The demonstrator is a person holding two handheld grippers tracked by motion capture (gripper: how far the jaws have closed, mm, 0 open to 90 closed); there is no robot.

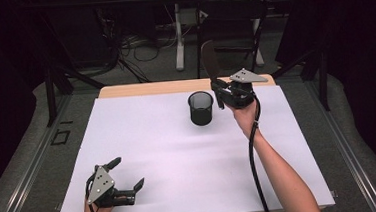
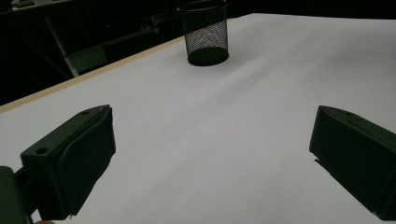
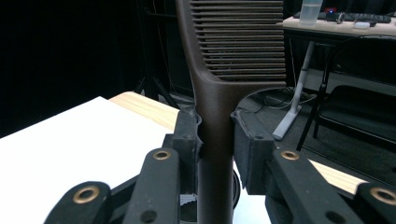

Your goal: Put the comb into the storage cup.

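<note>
Two grippers are ours: the right gripper (image 1: 219,95) clamps a dark comb (image 3: 219,84) upright, beside the mesh cup (image 1: 201,108) near the desk's (image 1: 179,151) far edge. Our left gripper (image 1: 126,174) rests wide open, empty, at the near left corner.

The high view looks forward and down over the white-covered tabletop (image 1: 179,151). The left gripper view sits low, facing across it toward the black wire-mesh cup (image 2: 204,31), also seen from above. The right gripper view looks close along a dark brown plastic comb (image 3: 224,70).
</note>
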